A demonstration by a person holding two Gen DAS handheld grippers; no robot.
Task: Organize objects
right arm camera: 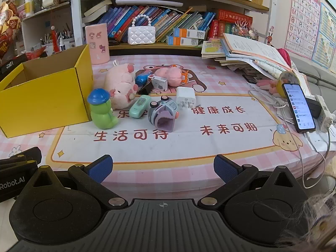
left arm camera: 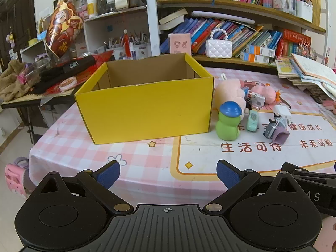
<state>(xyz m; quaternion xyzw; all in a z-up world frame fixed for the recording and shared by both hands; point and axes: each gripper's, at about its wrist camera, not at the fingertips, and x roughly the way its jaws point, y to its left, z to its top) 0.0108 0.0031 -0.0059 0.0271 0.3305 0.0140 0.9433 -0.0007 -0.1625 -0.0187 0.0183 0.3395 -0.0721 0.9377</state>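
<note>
On the table (left arm camera: 88, 147), under a pink checked cloth, sits an open yellow box (left arm camera: 147, 113), nothing visible inside, with a toy cluster just right of it. Nearest the box: green figure with blue cap (left arm camera: 229, 124), upright, just beside the box's right wall. Right of it a mint toy car (left arm camera: 252, 121), then a grey-purple toy vehicle (left arm camera: 276, 129) tipped over. Behind them a pink plush pig (left arm camera: 230, 92) and a white charger plug (left arm camera: 282, 111).

Left wrist view alone shows the box's whole interior, a cluttered side shelf on the far left and a pink shoe (left arm camera: 15, 174) on the floor. Right wrist view alone shows a lit phone (right arm camera: 299, 109) propped at the table's right edge with white cables (right arm camera: 315, 147), a book stack (right arm camera: 247, 52) far right, an alphabet poster (right arm camera: 304, 16), and a pink sticker-covered canister (right arm camera: 97, 44) behind the box; it cuts off the box's left part.

Left gripper (left arm camera: 168, 174): jaws spread fully wide, nothing between them, hovering over the near table edge in front of the box. Right gripper (right arm camera: 162, 168): jaws equally wide, released, touching nothing, near edge, toys well beyond.
</note>
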